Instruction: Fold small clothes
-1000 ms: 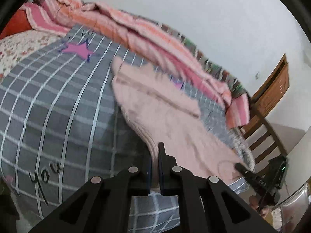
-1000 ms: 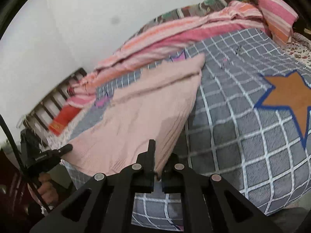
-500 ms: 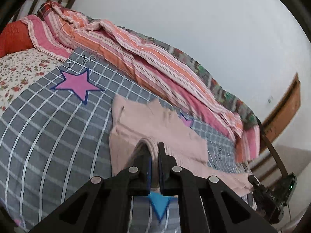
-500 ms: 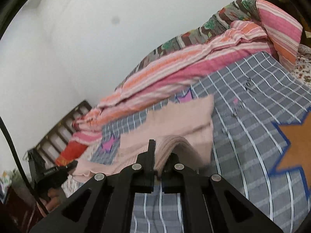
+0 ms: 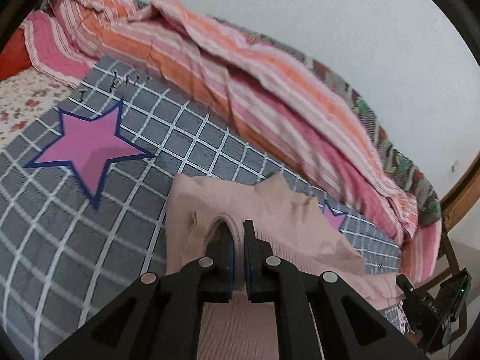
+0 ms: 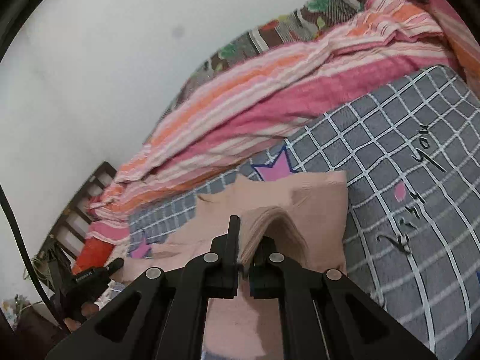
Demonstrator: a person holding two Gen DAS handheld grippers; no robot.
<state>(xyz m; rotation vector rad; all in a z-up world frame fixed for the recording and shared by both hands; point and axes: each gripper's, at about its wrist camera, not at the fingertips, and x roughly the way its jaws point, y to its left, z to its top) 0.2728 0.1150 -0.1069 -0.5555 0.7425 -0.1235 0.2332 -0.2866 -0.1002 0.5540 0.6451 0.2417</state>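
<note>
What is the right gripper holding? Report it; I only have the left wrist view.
Observer: The right gripper is shut on a folded ribbed edge of the pink garment, which arches up above the layer beneath.
Operator: Tell me what lies to the right of the garment.
Observer: The grey checked cover, printed there with black script that ends in "you".
Operator: Say whether the garment reaches that script.
Observer: It does not. Its right edge stops short, and checked squares show between the two.
</note>
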